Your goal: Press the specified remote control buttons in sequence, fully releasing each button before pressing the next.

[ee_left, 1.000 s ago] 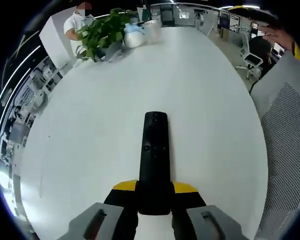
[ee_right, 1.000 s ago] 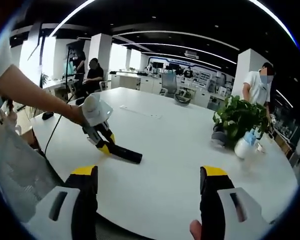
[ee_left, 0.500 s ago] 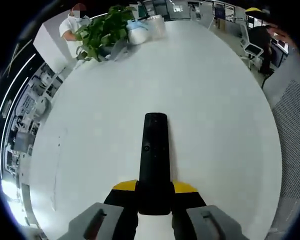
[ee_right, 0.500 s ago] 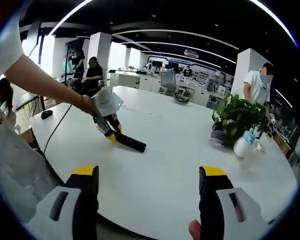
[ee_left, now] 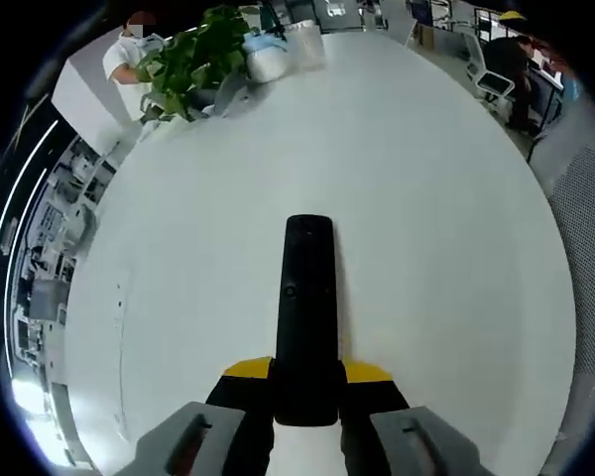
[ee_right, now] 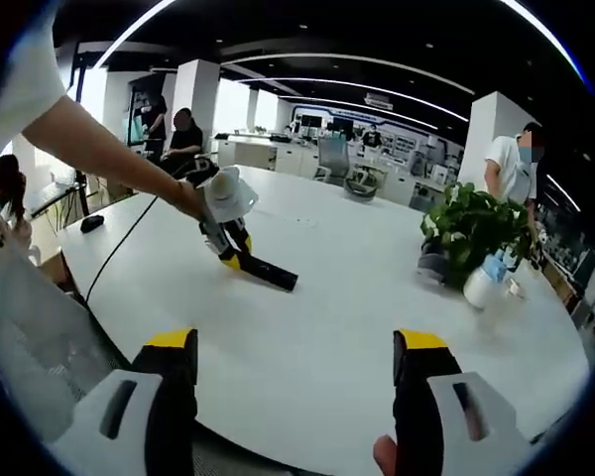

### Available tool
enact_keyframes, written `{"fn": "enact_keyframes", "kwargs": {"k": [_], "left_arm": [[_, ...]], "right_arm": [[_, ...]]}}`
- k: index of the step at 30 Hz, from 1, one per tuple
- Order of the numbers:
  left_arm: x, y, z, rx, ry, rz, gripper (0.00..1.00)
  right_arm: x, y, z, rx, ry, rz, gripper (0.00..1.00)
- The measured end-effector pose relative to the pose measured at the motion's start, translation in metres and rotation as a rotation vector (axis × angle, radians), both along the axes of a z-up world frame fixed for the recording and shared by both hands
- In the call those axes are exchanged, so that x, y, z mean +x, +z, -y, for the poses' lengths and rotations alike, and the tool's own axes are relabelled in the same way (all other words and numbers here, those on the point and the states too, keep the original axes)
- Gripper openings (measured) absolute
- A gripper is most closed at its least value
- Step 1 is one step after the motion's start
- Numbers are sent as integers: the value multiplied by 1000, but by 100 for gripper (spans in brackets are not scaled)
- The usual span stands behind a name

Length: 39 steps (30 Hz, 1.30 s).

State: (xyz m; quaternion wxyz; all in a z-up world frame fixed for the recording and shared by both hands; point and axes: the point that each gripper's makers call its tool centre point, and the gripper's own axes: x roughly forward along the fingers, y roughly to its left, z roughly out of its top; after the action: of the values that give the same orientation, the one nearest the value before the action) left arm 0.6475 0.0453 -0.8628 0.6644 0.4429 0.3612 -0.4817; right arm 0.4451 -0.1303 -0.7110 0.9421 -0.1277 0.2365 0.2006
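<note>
A long black remote control [ee_left: 305, 307] points away from me over the white table [ee_left: 426, 198], and my left gripper [ee_left: 305, 382] is shut on its near end between the yellow-tipped jaws. In the right gripper view the same remote control [ee_right: 270, 274] hangs just above the table [ee_right: 327, 337], held by the left gripper [ee_right: 234, 250] in a person's outstretched hand. My right gripper [ee_right: 293, 369] stands open at the table's near edge, with nothing between its jaws, well short of the remote.
A potted green plant [ee_right: 474, 230] and a white spray bottle [ee_right: 484, 286] stand at the table's far right; the plant [ee_left: 193, 61] also appears far off in the left gripper view. A black cable [ee_right: 119, 248] trails over the table's left. People stand in the office behind.
The left gripper with the remote has moved rightwards and farther out over the table. The right gripper has stayed open and nearly still.
</note>
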Motion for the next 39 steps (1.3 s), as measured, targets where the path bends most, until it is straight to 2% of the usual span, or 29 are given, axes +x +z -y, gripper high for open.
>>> {"fn": "enact_keyframes", "kwargs": {"k": [13, 17, 26, 29, 31, 34, 39], "left_arm": [[34, -4, 3, 7, 18, -10, 23], [43, -6, 4, 28, -2, 1, 23], [52, -12, 3, 50, -20, -14, 23], [52, -12, 3, 45, -21, -46, 24], [53, -14, 3, 47, 10, -78, 24], [52, -14, 4, 54, -25, -86, 24], [51, -14, 3, 52, -1, -108, 24]], "right_arm": [[1, 0, 3, -3, -12, -2, 79], [2, -1, 5, 1, -22, -8, 80], [2, -1, 7, -9, -35, -10, 79], [2, -2, 8, -11, -36, -13, 79], [3, -2, 8, -11, -37, -13, 79], [2, -1, 7, -7, -35, -12, 78], [2, -2, 7, -12, -32, -13, 78]]}}
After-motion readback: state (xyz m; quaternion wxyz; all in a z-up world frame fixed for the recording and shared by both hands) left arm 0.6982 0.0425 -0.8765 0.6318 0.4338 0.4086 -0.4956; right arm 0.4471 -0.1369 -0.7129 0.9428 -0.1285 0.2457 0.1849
